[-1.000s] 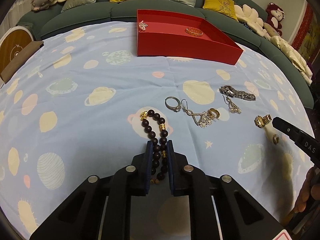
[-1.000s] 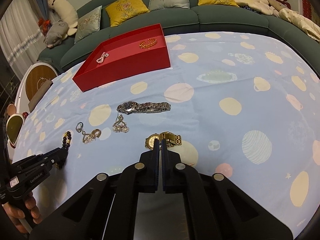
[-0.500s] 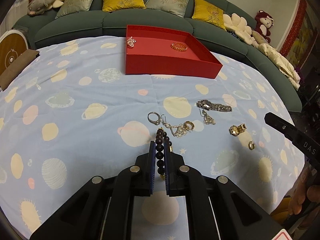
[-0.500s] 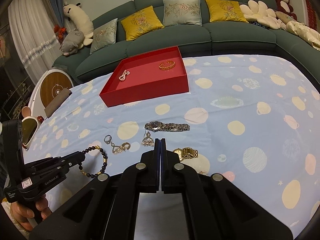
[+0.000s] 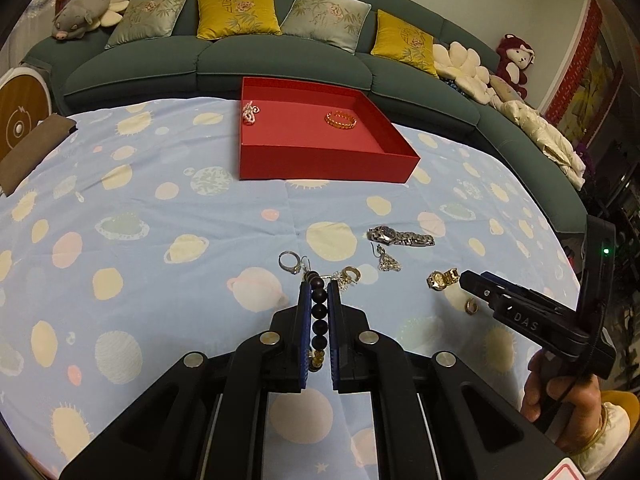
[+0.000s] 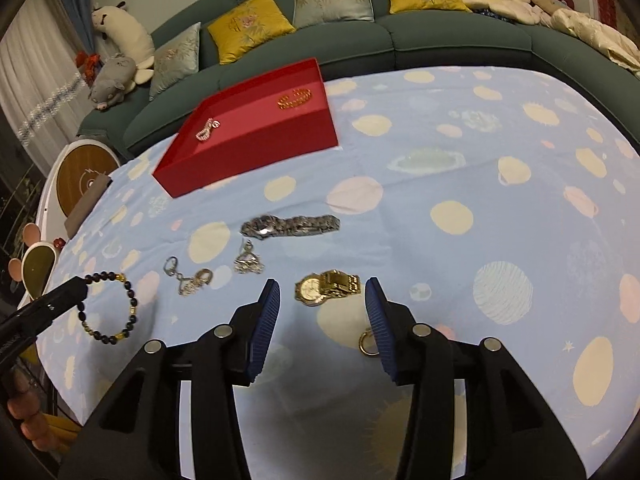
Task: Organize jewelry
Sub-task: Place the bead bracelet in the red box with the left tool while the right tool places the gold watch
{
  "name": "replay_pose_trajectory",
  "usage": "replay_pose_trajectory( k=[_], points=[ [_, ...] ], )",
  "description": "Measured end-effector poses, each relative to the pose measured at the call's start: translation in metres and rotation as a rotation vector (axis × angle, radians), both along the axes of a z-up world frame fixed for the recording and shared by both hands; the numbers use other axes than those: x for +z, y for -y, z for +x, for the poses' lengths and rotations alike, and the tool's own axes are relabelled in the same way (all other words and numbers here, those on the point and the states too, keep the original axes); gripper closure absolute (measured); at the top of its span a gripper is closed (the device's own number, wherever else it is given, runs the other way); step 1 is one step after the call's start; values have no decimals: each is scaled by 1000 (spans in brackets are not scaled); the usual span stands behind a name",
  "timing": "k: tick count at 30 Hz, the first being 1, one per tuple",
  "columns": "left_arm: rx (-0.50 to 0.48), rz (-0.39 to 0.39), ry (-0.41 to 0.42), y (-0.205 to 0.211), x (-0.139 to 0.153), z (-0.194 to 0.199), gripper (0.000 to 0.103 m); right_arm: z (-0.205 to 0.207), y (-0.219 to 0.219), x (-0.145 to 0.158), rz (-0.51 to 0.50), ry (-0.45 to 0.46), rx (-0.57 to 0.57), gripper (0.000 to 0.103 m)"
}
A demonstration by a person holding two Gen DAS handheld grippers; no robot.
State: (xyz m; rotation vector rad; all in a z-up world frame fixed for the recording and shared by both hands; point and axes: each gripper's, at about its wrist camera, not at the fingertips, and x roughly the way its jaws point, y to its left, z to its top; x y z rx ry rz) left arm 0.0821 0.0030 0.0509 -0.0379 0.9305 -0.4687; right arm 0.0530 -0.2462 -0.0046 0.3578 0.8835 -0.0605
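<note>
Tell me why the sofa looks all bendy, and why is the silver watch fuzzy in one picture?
Both wrist views use fisheye lenses, so the sofa curves and dark corners ring each picture. In the right wrist view the silver watch looks smeared, probably motion blur; in the left wrist view it is sharp.

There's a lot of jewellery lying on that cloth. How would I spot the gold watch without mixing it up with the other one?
Start at the red tray by the sofa and come toward the camera across the planet-print cloth. The silver watch lies stretched out flat; nearer, ahead of the right gripper, sits the gold watch, yellow, with a round pale dial, its band folded up beside it.
</note>
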Motion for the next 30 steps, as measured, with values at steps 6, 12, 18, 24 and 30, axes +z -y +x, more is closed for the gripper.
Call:
replay_pose_trajectory(
  k=[6,12,18,24,30],
  points=[
    [5,10,-16,-5,-9,2,98,12,-6,-11,-44,0,14,61],
    [2,14,-18,-4,-10,4,98,19,-5,-19,-59,-21,10,86],
    [-6,3,-14,0,-6,3,98,13,-1,-7,-46,16,-16,90],
    [-14,-24,21,10,16,4,98,8,-13,41,-3,116,16,90],
    [-21,-30,99,24,52,14,98,16,-33,100,-10,200,87,90]
  ],
)
